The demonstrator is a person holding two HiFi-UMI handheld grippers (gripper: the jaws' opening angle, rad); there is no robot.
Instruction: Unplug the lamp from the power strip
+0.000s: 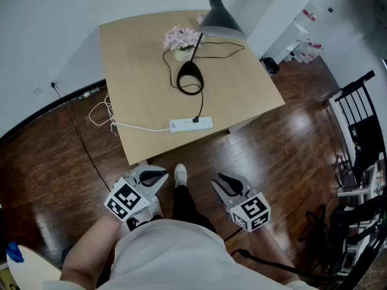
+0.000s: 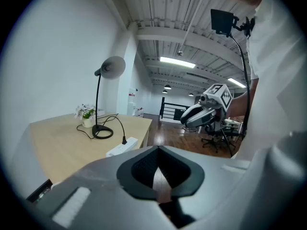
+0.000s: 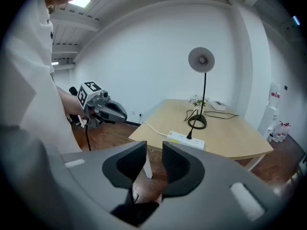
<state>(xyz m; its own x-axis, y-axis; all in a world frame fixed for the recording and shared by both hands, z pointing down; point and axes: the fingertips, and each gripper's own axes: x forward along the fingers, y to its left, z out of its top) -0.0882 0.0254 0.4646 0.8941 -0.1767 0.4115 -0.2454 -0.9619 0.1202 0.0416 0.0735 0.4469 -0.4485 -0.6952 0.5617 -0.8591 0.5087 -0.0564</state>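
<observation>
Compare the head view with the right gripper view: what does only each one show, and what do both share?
Only the head view: the person's shoe and the black rack on the floor. Only the right gripper view: a ceiling light. Both: the table, the lamp, the flowers, the power strip with the lamp's plug in it, and the left gripper.

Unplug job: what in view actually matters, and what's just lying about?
Part of the job:
- lamp
- its plug
- power strip

Just lying about:
- potted flowers
- white box at the table's far edge
</observation>
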